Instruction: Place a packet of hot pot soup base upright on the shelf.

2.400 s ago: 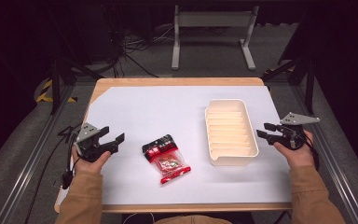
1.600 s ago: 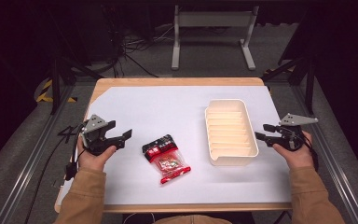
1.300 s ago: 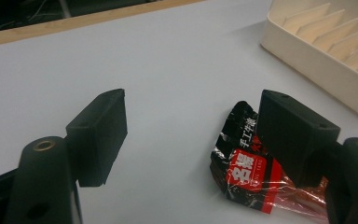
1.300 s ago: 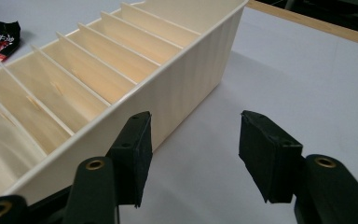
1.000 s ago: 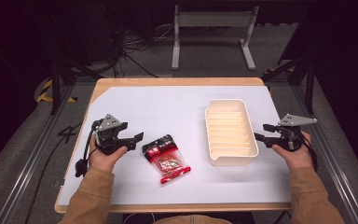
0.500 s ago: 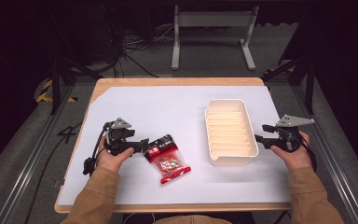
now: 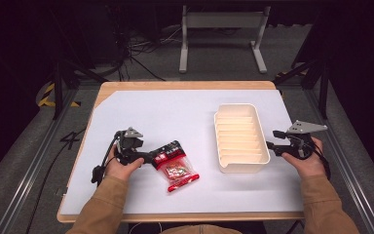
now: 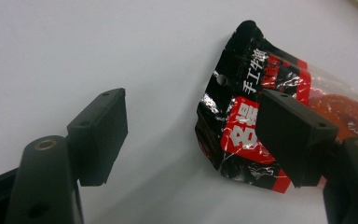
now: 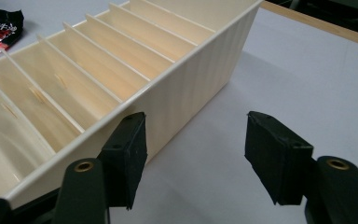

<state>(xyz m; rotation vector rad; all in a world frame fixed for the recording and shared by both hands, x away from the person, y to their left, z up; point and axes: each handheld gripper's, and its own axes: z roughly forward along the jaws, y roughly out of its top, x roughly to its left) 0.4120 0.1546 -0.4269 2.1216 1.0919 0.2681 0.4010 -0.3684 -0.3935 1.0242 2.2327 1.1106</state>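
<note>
On the white table a red-and-black snack packet lies left of the cream divided tray. The left gripper spreads wide at its black end. The right gripper gapes empty beside the tray's wall.

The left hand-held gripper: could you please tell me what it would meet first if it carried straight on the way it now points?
Most likely the red and black snack packet. The left hand-held gripper stands open, low over the white table cover, one jaw already over the packet's near end; exact depth is unclear.
</note>
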